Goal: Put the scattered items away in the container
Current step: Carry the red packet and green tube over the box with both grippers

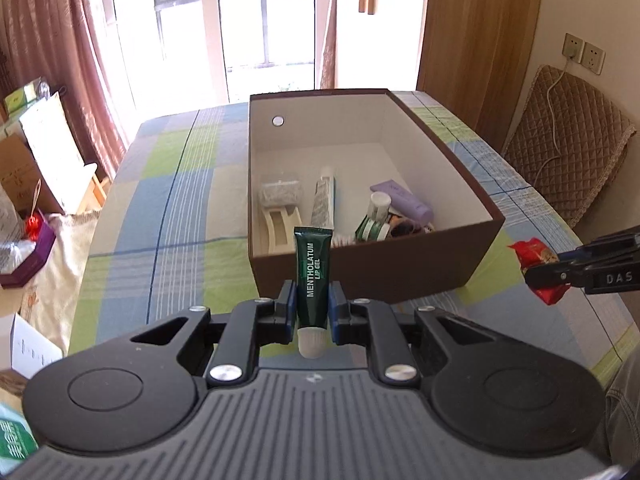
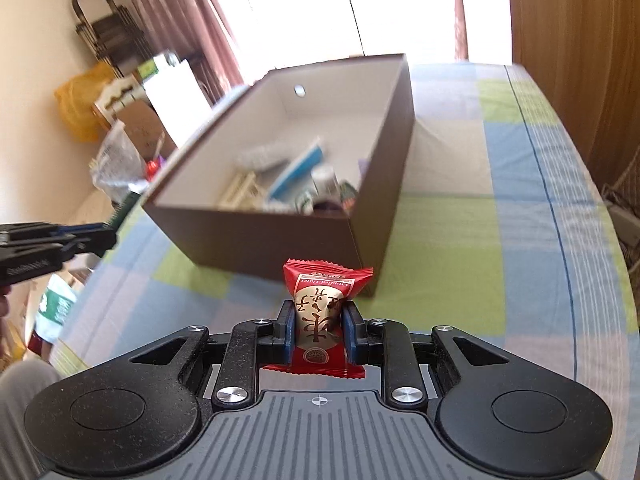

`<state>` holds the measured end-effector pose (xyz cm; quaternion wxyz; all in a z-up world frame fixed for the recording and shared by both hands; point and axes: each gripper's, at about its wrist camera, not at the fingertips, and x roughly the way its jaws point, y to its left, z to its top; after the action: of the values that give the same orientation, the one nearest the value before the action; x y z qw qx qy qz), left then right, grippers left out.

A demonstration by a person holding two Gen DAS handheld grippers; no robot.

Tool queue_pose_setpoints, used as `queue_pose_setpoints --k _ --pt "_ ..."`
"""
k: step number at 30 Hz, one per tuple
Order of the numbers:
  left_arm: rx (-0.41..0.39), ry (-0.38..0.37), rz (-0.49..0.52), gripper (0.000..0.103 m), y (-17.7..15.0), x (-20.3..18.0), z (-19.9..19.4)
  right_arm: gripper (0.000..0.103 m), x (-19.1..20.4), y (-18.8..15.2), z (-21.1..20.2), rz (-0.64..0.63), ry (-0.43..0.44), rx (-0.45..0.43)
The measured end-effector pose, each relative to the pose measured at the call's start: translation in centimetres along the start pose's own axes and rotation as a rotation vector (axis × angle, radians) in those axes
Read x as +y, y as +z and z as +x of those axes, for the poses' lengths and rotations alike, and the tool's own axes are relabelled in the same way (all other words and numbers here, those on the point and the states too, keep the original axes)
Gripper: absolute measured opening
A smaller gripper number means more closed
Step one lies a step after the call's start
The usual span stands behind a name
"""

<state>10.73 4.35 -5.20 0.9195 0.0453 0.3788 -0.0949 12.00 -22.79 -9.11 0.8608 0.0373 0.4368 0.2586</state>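
The left gripper [image 1: 312, 312] pinches the lip gel tube [image 1: 312, 276], the right gripper [image 2: 319, 334] pinches the red snack packet [image 2: 322, 312]; released before the near wall of the brown box [image 1: 400, 268], either may fall outside.

Strong daylight is pouring through the window [image 1: 248, 20], blowing its panes out to white in both views. The right wrist view is showing motion blur across the box [image 2: 280, 184] and the room behind it. Fisheye bending is curving the desk [image 1: 168, 200] edges; corners are going black.
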Motion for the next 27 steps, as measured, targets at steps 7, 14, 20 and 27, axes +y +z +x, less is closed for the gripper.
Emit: queue_pose_setpoints --k 7,14,20,27 --pt "-0.026 -0.001 0.031 0.013 2.3 0.0 0.5 0.026 1.4 1.7 -0.4 -0.003 0.032 -0.028" --pt "-0.042 -0.005 0.036 0.013 3.3 -0.3 1.1 0.026 2.1 3.8 -0.1 -0.021 0.060 -0.059" --pt "-0.058 -0.005 0.034 0.013 4.0 -0.1 1.6 0.026 2.6 6.2 0.8 -0.045 0.082 -0.077" --pt "-0.053 -0.019 0.037 0.013 5.2 0.4 3.3 0.026 3.0 9.1 5.7 -0.050 0.108 -0.010"
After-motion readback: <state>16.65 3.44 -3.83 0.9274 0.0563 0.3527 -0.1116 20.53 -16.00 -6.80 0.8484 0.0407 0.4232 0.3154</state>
